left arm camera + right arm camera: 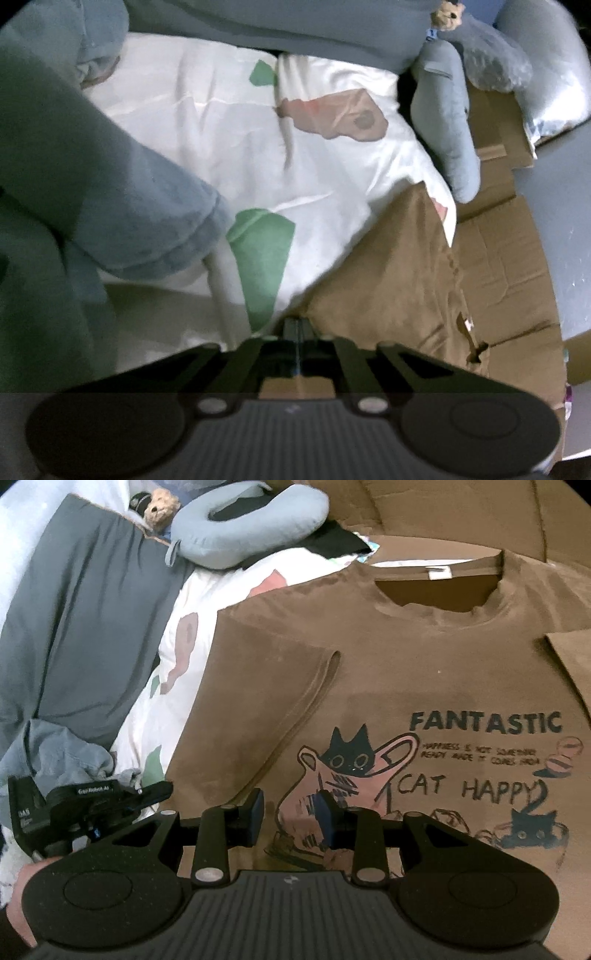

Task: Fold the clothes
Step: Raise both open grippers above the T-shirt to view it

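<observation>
The brown printed cotton T-shirt [406, 672] lies flat, left sleeve folded in. Right tongs [291, 812] hover narrowly parted; left tongs [297, 332] pinched closed at its edge. Keep folds straight.

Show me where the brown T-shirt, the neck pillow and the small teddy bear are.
brown T-shirt [424, 657]: right wrist view, on the chest below the collar.
neck pillow [221, 542]: right wrist view, on its curved lower side.
small teddy bear [160, 504]: right wrist view, on its head.
</observation>
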